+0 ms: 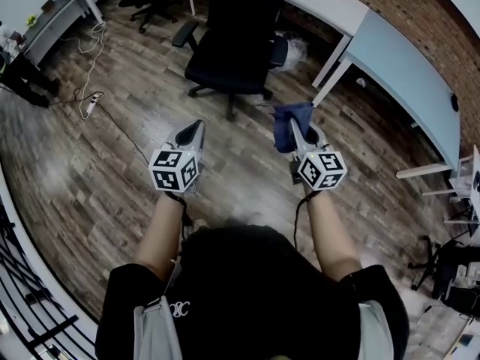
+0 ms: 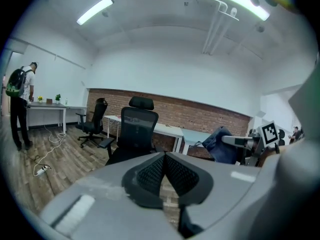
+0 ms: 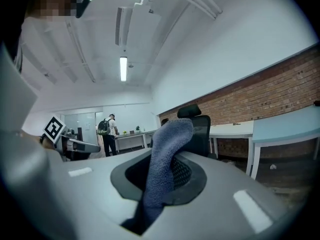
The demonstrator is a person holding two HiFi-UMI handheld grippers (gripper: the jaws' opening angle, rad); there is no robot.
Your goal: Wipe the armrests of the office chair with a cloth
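Floor point(image 1: 90, 171) of wood planks carries everything, and it lies open between the person and the office chair point(image 1: 238, 47); the chair stands close to the desk point(image 1: 405, 73) at the floor's far right edge, so I judge there is less room around the armrest point(image 1: 280, 51) on that side than around the other armrest point(image 1: 184, 34); a cable point(image 1: 91, 73) lies on the floor's far left part, well apart from the way forward. The cloth point(image 1: 291, 124) looks soft, light and limp; the right gripper point(image 1: 298, 139) is clamped on it, with a fold sticking out past the jaw tips, which seems good for pressing; the left gripper point(image 1: 196, 130) has its jaws together with nothing between them.
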